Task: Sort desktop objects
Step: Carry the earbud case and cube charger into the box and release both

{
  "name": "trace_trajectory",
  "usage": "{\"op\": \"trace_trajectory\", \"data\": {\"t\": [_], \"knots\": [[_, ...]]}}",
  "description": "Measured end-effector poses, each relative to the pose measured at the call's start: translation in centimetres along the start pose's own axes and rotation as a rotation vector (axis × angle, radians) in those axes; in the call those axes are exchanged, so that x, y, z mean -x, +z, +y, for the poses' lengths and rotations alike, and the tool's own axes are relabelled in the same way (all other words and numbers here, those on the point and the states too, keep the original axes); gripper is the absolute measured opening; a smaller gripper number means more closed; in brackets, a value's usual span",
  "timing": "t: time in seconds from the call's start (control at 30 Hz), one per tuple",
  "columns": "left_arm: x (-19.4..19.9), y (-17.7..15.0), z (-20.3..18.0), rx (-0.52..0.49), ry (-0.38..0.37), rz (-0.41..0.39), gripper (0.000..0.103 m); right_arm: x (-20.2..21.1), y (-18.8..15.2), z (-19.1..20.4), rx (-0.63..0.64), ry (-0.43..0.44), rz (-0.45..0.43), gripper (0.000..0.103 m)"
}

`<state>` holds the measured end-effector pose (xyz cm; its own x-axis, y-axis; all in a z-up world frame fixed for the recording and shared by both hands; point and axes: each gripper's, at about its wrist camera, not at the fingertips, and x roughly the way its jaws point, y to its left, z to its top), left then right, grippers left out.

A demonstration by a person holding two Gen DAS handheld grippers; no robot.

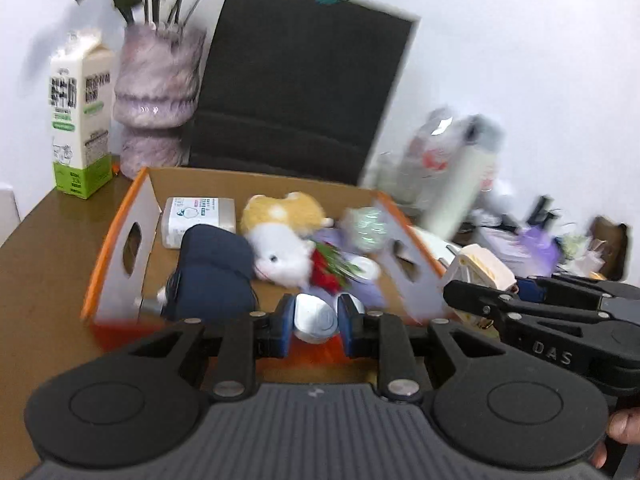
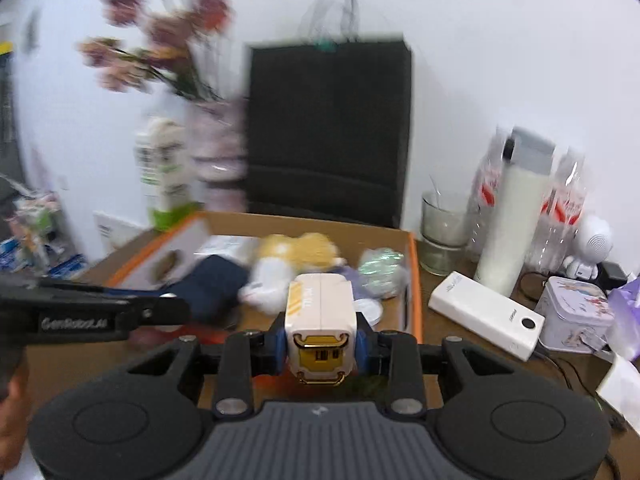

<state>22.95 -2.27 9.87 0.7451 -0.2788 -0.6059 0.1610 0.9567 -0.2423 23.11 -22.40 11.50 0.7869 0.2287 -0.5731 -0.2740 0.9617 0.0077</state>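
Left claw (image 1: 316,328) grips a small white rounded object (image 1: 314,320) between its blue pads; I cannot identify it. Right claw (image 2: 322,346) is clamped on a cream-and-gold charger block (image 2: 320,320). Both hang at the near edge of an orange-rimmed cardboard box (image 1: 120,220) on my brown counter (image 1: 40,260). The box contains a plush toy (image 1: 280,240), a navy pouch (image 1: 214,268) and a tissue pack (image 1: 198,212). Behind it, against the white wall, stand a black bag (image 1: 300,80), a pink vase (image 1: 156,92) and a milk carton (image 1: 80,120). A white power bank (image 2: 486,314) lies right of the box.
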Motion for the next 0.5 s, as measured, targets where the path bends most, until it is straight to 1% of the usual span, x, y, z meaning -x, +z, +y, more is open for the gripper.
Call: {"op": "trace_trajectory", "data": {"t": [0.07,0.1,0.2,0.23,0.27,0.3,0.33,0.37,0.4,0.43,0.5], "knots": [[-3.2,1.2,0.3,-0.004,0.028,0.045,0.024,-3.6,1.2,-0.9,-0.026,-0.002,0.047,0.031],[-5.0,1.6,0.5,-0.014,0.046,0.077,0.024,-5.4,1.5,-1.3,-0.040,0.004,0.085,0.031],[-8.4,1.6,1.1,0.000,0.092,0.149,0.024,-9.0,1.4,-1.5,-0.008,-0.068,0.155,0.031],[-9.2,1.5,1.2,0.008,0.103,0.164,0.026,-9.9,1.1,-1.6,-0.015,-0.069,0.184,0.031],[-9.6,1.3,1.4,0.016,0.108,0.167,0.032,-10.6,0.9,-1.7,-0.023,-0.070,0.204,0.031],[-9.7,1.1,1.6,0.019,0.096,0.160,0.035,-10.7,0.6,-1.7,-0.026,-0.075,0.204,0.038],[-9.4,0.8,1.6,0.009,0.072,0.141,0.044,-10.7,0.5,-1.7,-0.032,-0.084,0.199,0.044],[-9.1,0.5,1.4,0.002,0.068,0.126,0.051,-10.5,0.4,-1.8,-0.040,-0.078,0.187,0.057],[-8.7,0.3,1.3,0.000,0.080,0.109,0.052,-10.1,0.4,-1.9,-0.051,-0.071,0.164,0.062],[-8.4,0.3,1.3,0.002,0.088,0.101,0.055,-9.8,0.5,-1.9,-0.057,-0.073,0.151,0.062],[-7.7,0.5,1.2,0.022,0.079,0.088,0.061,-9.1,1.0,-2.1,-0.073,-0.075,0.134,0.063]]}}
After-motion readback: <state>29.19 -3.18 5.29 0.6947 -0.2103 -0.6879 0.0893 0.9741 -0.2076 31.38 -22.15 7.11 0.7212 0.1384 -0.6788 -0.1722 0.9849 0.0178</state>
